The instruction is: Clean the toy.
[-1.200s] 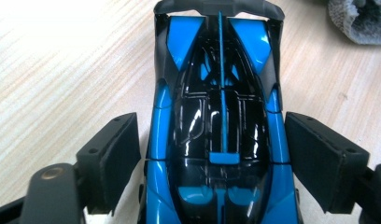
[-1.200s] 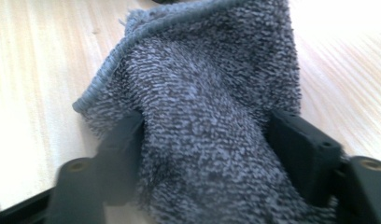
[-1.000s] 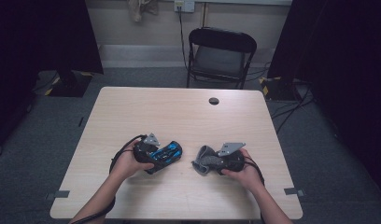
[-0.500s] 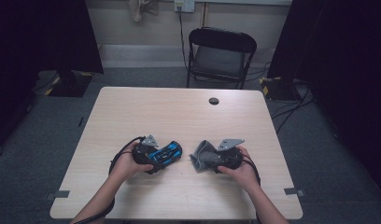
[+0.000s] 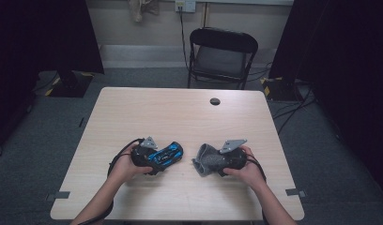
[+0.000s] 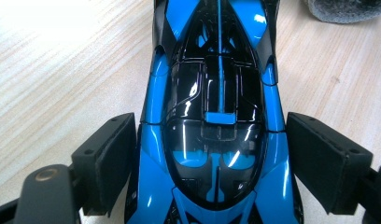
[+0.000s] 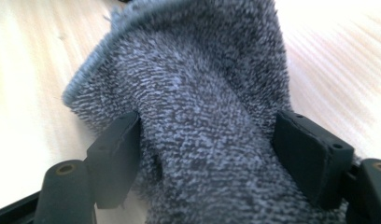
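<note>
A blue and black toy car (image 5: 167, 153) lies on the wooden table (image 5: 180, 112), its nose pointing right. My left gripper (image 5: 161, 157) straddles it from the rear. In the left gripper view the car (image 6: 216, 70) sits between the jaws; the pads (image 6: 109, 158) stand just off its flanks, and the jaws have just been opening. A grey terry cloth (image 5: 206, 160) lies bunched to the right of the car. My right gripper (image 5: 216, 162) reaches into it from the right. Its jaws have just been opening, with the cloth (image 7: 193, 70) bulging between them (image 7: 209, 119).
A small black round thing (image 5: 215, 101) lies near the table's far edge. A black folding chair (image 5: 221, 56) stands behind the table. The cloth's edge (image 6: 345, 9) shows beyond the car's nose in the left gripper view.
The right gripper's jaws have spread apart around the cloth, which has slumped wider on the table. Both hands have stayed about where they were.
</note>
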Demonstrator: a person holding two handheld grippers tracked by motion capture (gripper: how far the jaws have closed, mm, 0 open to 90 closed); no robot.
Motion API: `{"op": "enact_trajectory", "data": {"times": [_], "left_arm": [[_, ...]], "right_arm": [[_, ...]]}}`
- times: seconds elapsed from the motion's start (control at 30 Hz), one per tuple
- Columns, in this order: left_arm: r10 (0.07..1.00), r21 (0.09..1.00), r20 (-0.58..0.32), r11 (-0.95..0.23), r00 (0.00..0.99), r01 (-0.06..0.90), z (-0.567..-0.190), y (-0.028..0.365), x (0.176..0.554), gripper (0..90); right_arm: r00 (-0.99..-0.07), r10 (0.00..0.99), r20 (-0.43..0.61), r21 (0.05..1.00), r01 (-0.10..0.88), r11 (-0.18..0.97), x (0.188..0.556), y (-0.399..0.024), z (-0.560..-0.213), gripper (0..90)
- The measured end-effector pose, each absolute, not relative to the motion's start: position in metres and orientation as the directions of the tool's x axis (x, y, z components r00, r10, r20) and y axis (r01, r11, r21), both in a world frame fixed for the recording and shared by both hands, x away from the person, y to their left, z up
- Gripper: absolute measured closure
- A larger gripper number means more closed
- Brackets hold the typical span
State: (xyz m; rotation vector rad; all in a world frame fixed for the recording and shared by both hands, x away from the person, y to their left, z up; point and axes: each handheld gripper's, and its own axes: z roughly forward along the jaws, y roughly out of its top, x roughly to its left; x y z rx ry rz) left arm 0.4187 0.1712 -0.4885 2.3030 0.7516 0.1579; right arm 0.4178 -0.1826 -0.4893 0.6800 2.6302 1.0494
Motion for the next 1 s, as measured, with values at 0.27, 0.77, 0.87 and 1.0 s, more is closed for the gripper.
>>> {"op": "enact_trajectory", "data": {"times": [0.27, 0.77, 0.87, 1.0], "left_arm": [[0.546, 0.656, -0.055, -0.612, 0.836, 0.442, -0.490, 0.163, 0.418, 14.8], [0.550, 0.665, -0.029, -0.613, 0.835, 0.427, -0.492, 0.161, 0.416, 15.6], [0.552, 0.672, -0.036, -0.604, 0.833, 0.429, -0.492, 0.162, 0.416, 15.6], [0.551, 0.676, -0.030, -0.603, 0.834, 0.423, -0.493, 0.163, 0.415, 15.6]], "right_arm": [[-0.810, 0.585, -0.048, 0.712, 0.383, 0.588, 0.413, -0.183, -0.491, 48.0], [-0.768, 0.640, -0.019, 0.711, 0.439, 0.549, 0.413, -0.175, -0.484, 60.2], [-0.790, 0.612, 0.038, 0.724, 0.443, 0.528, 0.417, -0.174, -0.477, 46.3], [-0.812, 0.583, 0.032, 0.740, 0.411, 0.532, 0.417, -0.174, -0.470, 37.5]]}}
